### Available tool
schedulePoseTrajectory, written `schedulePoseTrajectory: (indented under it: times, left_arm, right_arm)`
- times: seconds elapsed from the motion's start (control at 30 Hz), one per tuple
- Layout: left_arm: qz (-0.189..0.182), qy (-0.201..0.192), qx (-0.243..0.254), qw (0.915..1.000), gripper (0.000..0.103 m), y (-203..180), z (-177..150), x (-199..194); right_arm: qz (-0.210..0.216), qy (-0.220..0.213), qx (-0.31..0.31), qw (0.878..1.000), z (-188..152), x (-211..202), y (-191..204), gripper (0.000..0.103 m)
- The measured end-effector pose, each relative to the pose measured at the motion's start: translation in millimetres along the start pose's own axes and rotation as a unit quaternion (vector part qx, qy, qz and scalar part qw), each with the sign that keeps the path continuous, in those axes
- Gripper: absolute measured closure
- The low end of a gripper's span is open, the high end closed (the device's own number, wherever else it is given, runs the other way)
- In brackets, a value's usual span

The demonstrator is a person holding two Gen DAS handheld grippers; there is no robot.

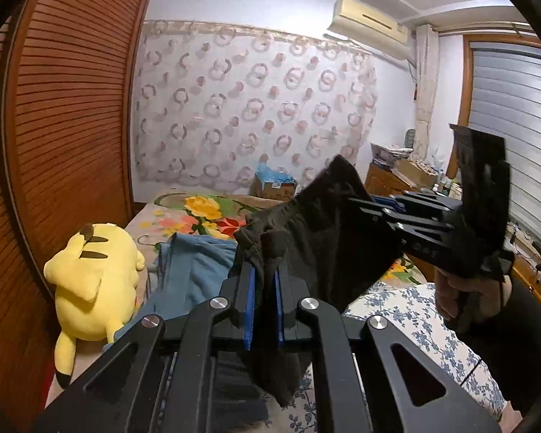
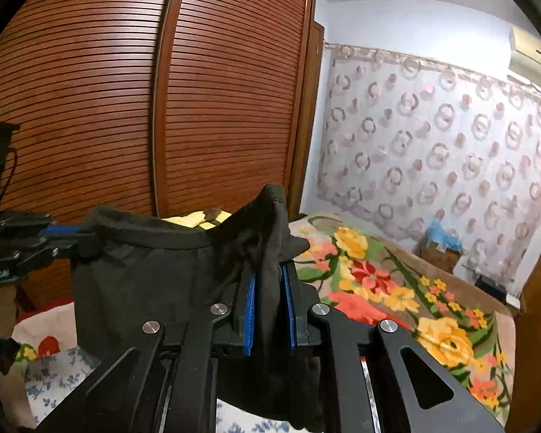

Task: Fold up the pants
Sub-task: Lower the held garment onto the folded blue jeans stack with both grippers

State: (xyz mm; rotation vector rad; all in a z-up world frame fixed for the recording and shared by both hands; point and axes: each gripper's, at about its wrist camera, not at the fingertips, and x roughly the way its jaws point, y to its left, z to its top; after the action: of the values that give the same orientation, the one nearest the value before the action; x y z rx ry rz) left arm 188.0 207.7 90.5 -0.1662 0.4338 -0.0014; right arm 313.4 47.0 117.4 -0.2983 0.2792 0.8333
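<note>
The black pants (image 1: pixel 321 231) hang in the air above the bed, stretched between both grippers by the waistband. My left gripper (image 1: pixel 264 270) is shut on one end of the waistband, with cloth bunched between its blue pads. My right gripper (image 2: pixel 269 281) is shut on the other end of the pants (image 2: pixel 155 270). The right gripper also shows in the left wrist view (image 1: pixel 360 205), and the left gripper shows at the left edge of the right wrist view (image 2: pixel 68 234). The legs hang down out of sight.
A bed with a floral blanket (image 2: pixel 378 288) and a blue-flowered sheet (image 1: pixel 414 310) lies below. A yellow plush toy (image 1: pixel 93 281) and blue clothing (image 1: pixel 194 270) lie on it at left. A slatted wooden wardrobe (image 2: pixel 126 108) stands beside. A cardboard box (image 1: pixel 274 184) sits beyond the bed.
</note>
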Motion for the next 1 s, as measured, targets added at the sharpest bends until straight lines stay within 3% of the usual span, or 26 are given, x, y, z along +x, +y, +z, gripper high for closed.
schedulePoseTrajectory:
  times: [0.37, 0.97, 1.0]
  left_arm:
    - [0.037, 0.013, -0.035, 0.9986, 0.093, 28, -12, 5]
    - [0.071, 0.050, -0.075, 0.9934, 0.093, 55, -46, 13]
    - [0.075, 0.055, -0.078, 0.9927, 0.092, 56, -48, 14]
  right_arm:
    - [0.057, 0.001, -0.026, 0.998, 9, 68, -9, 0.089]
    - [0.119, 0.070, -0.015, 0.990, 20, 159, -19, 0.089]
    - [0.119, 0.074, -0.016, 0.990, 21, 160, -19, 0.085]
